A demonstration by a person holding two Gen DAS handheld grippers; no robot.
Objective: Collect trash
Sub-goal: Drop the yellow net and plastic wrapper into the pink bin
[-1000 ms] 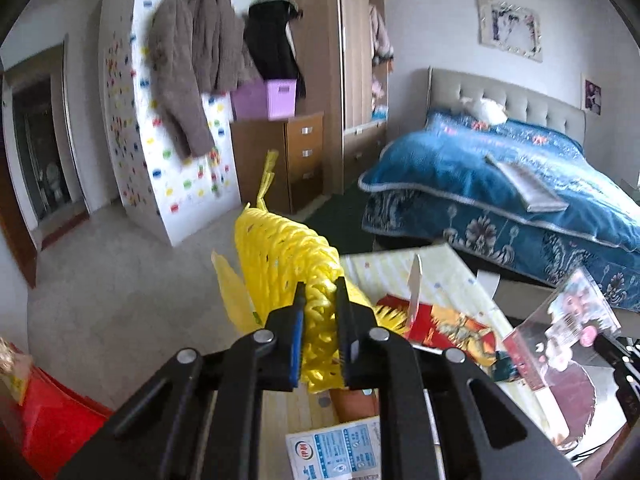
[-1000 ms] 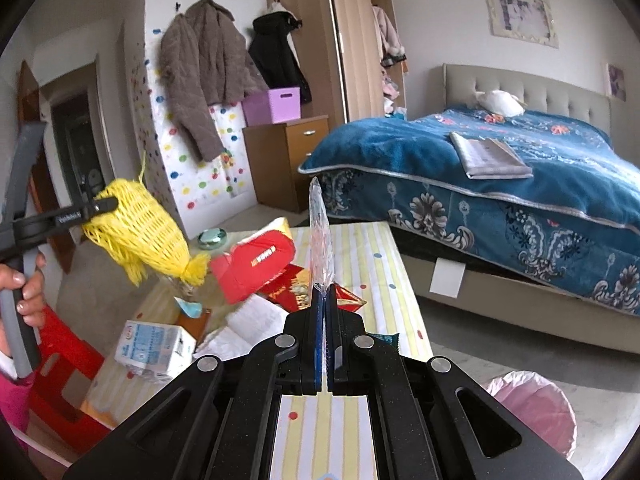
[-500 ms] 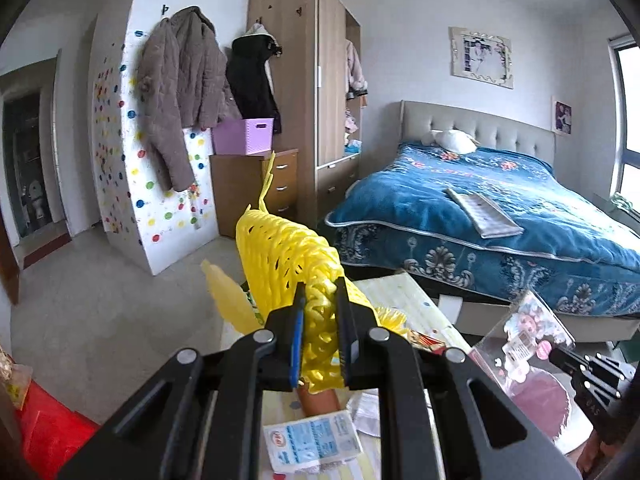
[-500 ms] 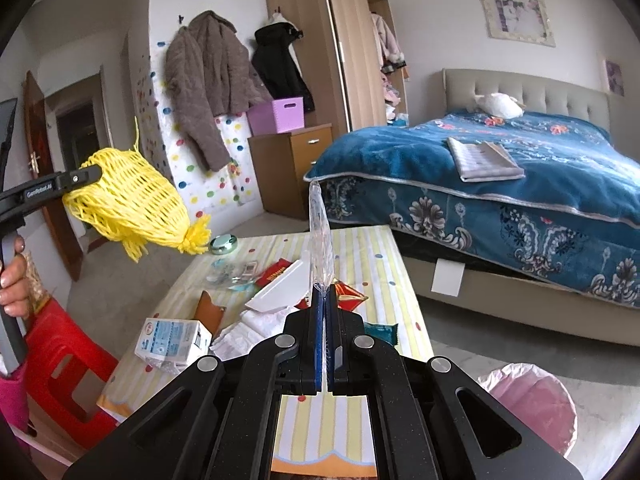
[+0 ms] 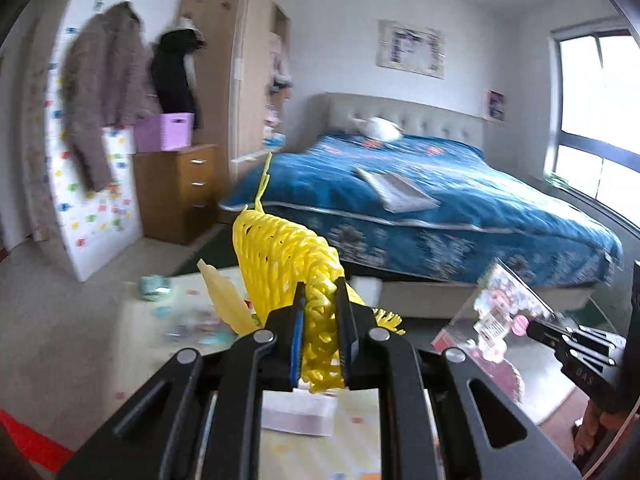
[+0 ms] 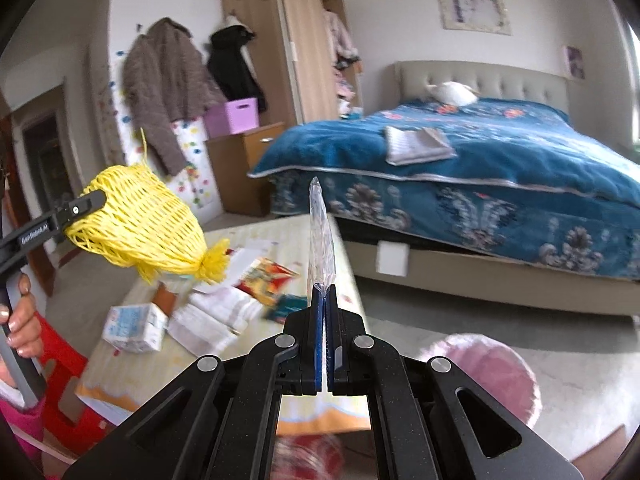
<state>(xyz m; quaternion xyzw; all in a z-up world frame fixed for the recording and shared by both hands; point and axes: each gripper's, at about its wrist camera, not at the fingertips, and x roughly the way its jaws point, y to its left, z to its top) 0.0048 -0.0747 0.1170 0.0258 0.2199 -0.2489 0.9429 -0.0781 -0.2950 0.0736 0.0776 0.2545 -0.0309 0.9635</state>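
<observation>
My left gripper point(image 5: 320, 300) is shut on a yellow foam fruit net point(image 5: 280, 256) and holds it in the air above the table; the net also shows in the right wrist view point(image 6: 140, 224). My right gripper point(image 6: 323, 292) is shut on a clear plastic toy package point(image 6: 320, 236), seen edge-on here and from its face in the left wrist view point(image 5: 496, 312). More trash lies on the low striped table point(image 6: 296, 232): a white carton point(image 6: 134, 328), crumpled white paper point(image 6: 212, 316) and a red wrapper point(image 6: 266, 276).
A pink-lined bin point(image 6: 484, 372) stands on the floor at the lower right. A red stool point(image 6: 60, 384) stands left of the table. A bed with a blue cover point(image 6: 480, 168) is behind, with a wardrobe point(image 6: 296, 48) and drawers point(image 5: 180, 192).
Both grippers have lifted and pulled back from the table with their items still held. The views have swung to the right, toward the bed and the pink bin.
</observation>
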